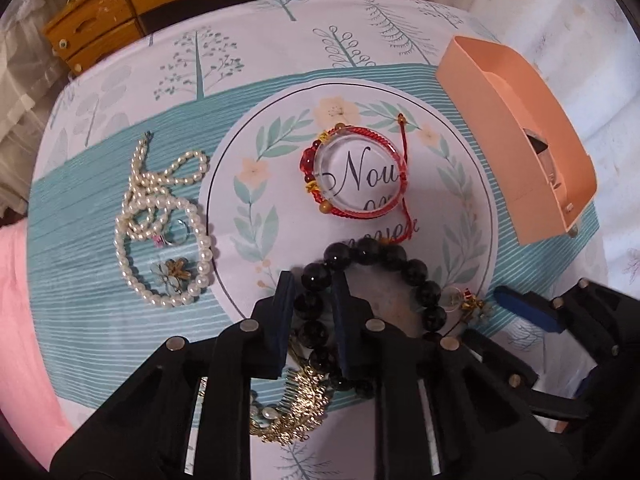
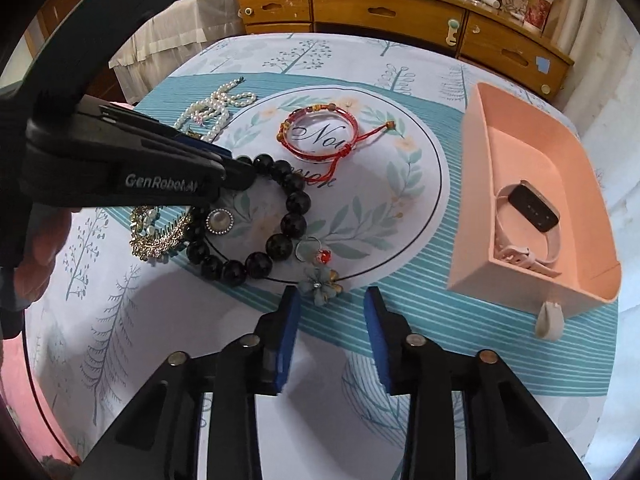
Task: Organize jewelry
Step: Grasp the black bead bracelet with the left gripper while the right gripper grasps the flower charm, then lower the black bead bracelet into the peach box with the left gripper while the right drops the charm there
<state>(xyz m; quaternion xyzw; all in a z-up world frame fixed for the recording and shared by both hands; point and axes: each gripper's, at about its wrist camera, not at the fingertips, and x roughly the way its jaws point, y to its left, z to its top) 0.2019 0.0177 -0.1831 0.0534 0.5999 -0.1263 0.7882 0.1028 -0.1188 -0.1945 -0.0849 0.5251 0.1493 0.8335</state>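
Observation:
A black bead bracelet (image 1: 404,268) lies on the patterned cloth. My left gripper (image 1: 314,280) straddles its left side, pads close around the beads; the right wrist view shows it over the black bead bracelet (image 2: 290,216). My right gripper (image 2: 332,296) is open and empty, just short of a grey flower brooch (image 2: 320,280) and a red-stone ring (image 2: 316,252). A red cord bracelet around a clear bangle (image 1: 356,172) lies in the middle. A peach tray (image 2: 532,184) at right holds a pink smartwatch (image 2: 528,216).
White pearl necklaces (image 1: 164,220) with a ring and flower brooch lie at left. A gold hair comb (image 1: 296,408) lies under my left gripper. A round pearl brooch (image 2: 219,221) lies inside the black bracelet. A wooden dresser (image 2: 380,8) stands behind the table.

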